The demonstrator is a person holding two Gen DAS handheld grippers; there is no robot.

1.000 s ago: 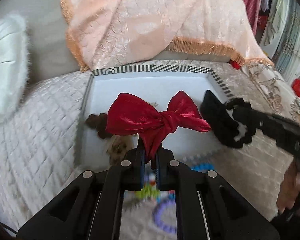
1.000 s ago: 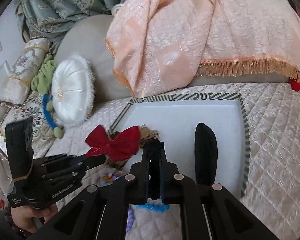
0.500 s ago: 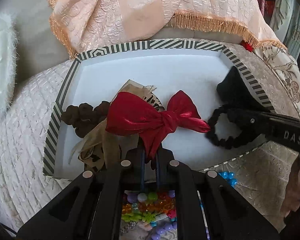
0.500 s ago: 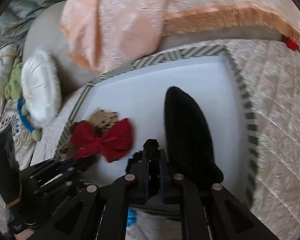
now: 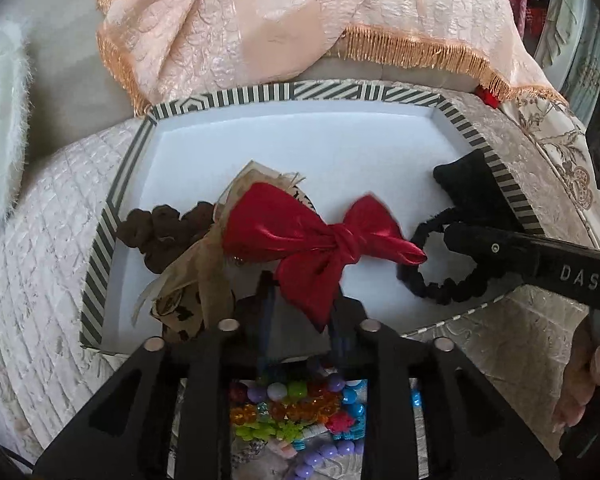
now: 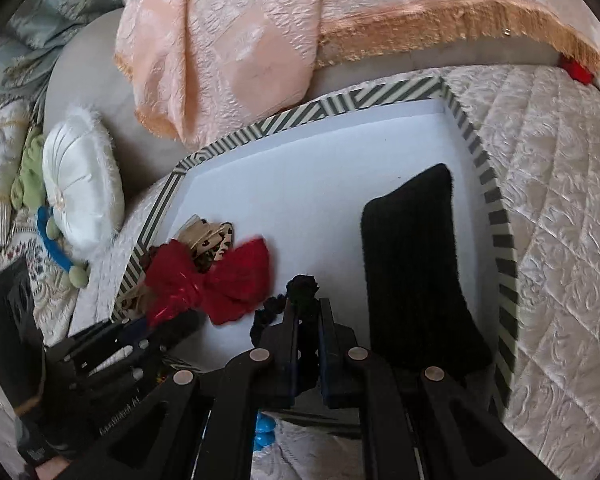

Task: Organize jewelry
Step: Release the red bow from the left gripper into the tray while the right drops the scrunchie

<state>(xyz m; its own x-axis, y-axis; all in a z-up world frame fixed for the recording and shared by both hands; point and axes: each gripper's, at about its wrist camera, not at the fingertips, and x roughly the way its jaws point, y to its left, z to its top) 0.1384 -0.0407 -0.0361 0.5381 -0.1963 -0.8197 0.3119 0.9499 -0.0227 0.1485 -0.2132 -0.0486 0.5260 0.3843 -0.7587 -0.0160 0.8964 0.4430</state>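
Observation:
A red satin bow (image 5: 320, 240) lies in the white tray with a striped rim (image 5: 100, 248), just past my left gripper (image 5: 302, 308), whose jaws now stand apart around the bow's tail. The bow also shows in the right wrist view (image 6: 208, 280). My right gripper (image 6: 306, 312) is shut on a black scrunchie (image 6: 300, 292), which hangs over the tray's near right part (image 5: 440, 276). A brown scrunchie (image 5: 160, 232) and a beige leopard-print bow (image 5: 192, 280) lie at the tray's left. A black velvet pad (image 6: 412, 264) lies at the tray's right.
A heap of coloured beads and bracelets (image 5: 296, 408) lies on the quilted bed in front of the tray. A peach fringed cloth (image 5: 300, 20) hangs behind the tray. A white round cushion (image 6: 80, 196) sits to the left.
My left gripper's jaws have opened and the red bow has dropped into the tray. Both grippers have moved forward over the tray, the right one carrying the black scrunchie.

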